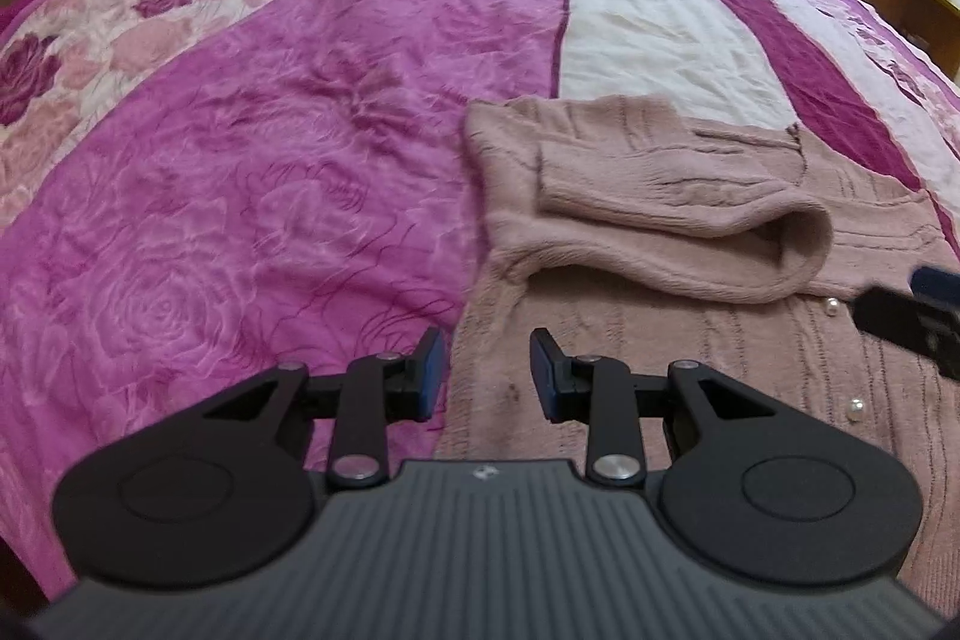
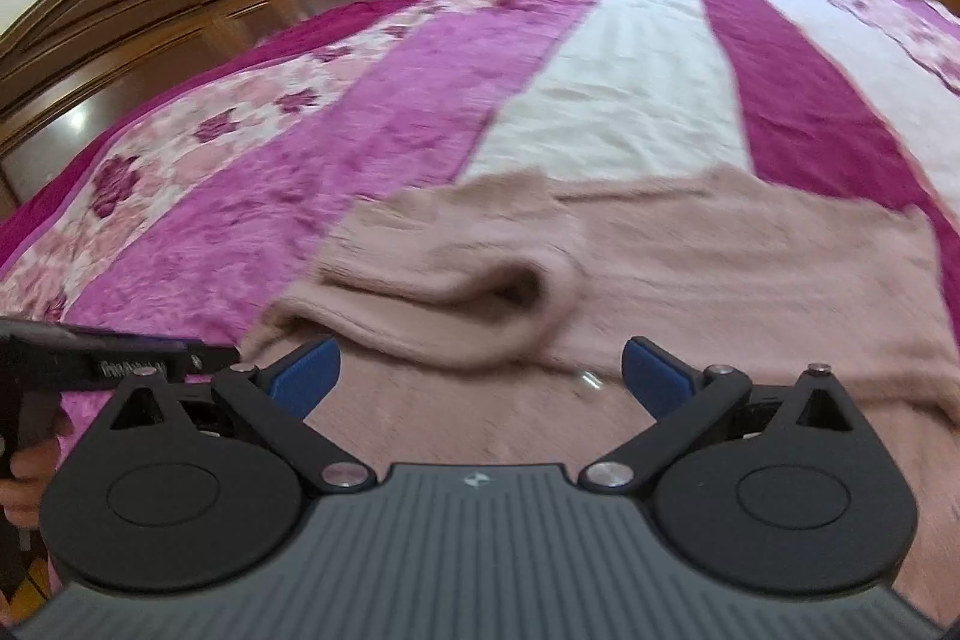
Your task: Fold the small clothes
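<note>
Striped bedspread under cropped pink sweater; both hand-held grippers open, empty.

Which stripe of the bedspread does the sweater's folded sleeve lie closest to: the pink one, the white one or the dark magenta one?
The pink stripe: the sleeve lies folded across the sweater's side that borders it. The white stripe and dark magenta stripe lie beyond.

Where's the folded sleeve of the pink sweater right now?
The sleeve lies across the sweater body on the bedspread, just ahead of both open grippers, cuff opening facing right in the left wrist view.
</note>
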### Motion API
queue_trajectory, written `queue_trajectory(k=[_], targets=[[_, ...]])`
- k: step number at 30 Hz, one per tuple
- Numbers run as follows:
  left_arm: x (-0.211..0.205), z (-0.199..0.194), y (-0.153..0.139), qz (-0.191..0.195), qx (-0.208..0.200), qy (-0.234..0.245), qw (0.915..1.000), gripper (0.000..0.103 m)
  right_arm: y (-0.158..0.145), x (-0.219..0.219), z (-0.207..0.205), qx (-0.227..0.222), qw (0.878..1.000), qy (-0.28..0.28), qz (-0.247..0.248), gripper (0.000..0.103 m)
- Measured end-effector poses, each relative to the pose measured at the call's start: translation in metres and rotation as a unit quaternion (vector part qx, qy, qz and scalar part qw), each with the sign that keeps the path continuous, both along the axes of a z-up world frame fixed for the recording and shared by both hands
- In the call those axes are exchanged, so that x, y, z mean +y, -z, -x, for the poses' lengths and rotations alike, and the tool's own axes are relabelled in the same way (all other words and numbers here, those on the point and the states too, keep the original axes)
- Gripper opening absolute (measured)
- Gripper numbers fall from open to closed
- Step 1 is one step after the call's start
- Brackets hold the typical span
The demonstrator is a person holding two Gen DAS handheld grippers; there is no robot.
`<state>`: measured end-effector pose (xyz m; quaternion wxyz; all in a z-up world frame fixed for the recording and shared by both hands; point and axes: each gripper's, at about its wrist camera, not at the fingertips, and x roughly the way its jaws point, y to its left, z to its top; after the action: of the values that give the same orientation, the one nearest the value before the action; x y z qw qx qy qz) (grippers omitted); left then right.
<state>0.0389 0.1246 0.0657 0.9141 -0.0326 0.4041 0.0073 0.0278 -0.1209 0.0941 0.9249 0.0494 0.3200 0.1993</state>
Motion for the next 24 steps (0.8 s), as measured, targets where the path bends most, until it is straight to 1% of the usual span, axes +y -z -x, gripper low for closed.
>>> queue_trajectory(k=[6, 9, 15, 22, 23, 24], targets=[[0.005, -0.001, 0.006, 0.008, 0.003, -0.002, 1.0, 0.033, 0.005, 0.048, -0.033, -0.008, 0.999, -0.048, 0.019, 0.092], [0.007, -0.002, 0.009, 0.007, 0.003, -0.001, 1.0, 0.033, 0.011, 0.069, -0.049, -0.012, 0.998, -0.064, 0.027, 0.09], [0.013, -0.005, 0.017, 0.018, 0.014, -0.005, 0.9997, 0.033, 0.022, 0.099, -0.08, -0.007, 0.995, -0.085, 0.045, 0.085], [0.014, -0.007, 0.022, 0.021, 0.015, -0.002, 0.9997, 0.033, 0.044, 0.126, -0.105, 0.01, 0.991, -0.104, 0.081, 0.084], [0.014, -0.007, 0.022, 0.021, 0.015, -0.002, 0.9997, 0.033, 0.048, 0.128, -0.108, 0.012, 0.991, -0.104, 0.086, 0.079], [0.014, -0.007, 0.023, 0.021, 0.015, -0.002, 0.9997, 0.033, 0.051, 0.129, -0.11, 0.012, 0.991, -0.101, 0.091, 0.07]])
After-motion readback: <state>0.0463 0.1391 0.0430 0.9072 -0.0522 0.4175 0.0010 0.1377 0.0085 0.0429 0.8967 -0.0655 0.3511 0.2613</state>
